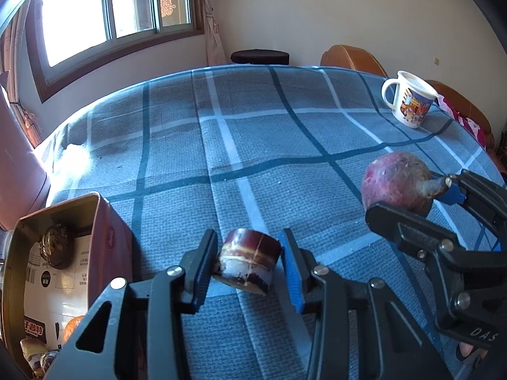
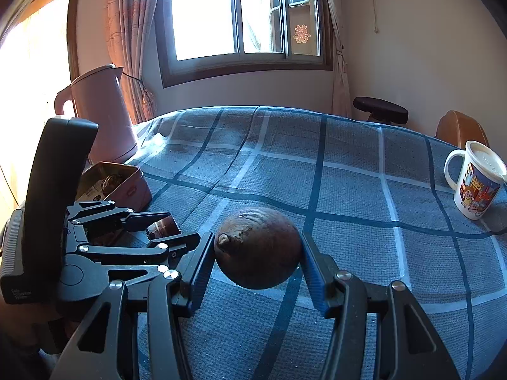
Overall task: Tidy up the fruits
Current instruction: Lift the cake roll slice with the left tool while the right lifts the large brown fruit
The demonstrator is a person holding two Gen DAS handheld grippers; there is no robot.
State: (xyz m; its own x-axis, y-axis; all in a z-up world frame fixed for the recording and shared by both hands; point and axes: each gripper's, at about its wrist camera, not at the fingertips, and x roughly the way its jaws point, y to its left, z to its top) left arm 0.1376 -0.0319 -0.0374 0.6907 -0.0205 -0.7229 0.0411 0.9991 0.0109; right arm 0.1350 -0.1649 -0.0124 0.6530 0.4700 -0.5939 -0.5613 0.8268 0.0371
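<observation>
Fruits: we are squeezing a hard cane chunk (image 1: 248, 258) in the left tool (image 1: 250, 264) over the counter (image 1: 253, 145) | right tool (image 2: 258, 255) is gripping the round root's (image 2: 258, 247) slippery sides.

A red double-happiness sign (image 2: 301, 34) (囍) hangs on the window pane. The right gripper's (image 1: 412, 196) body bears the letters "DAS". The carton (image 1: 47, 272) in the tin (image 1: 95, 218) carries printed Chinese characters, too small to read. The mug's (image 1: 412, 103) picture shows no legible words.
</observation>
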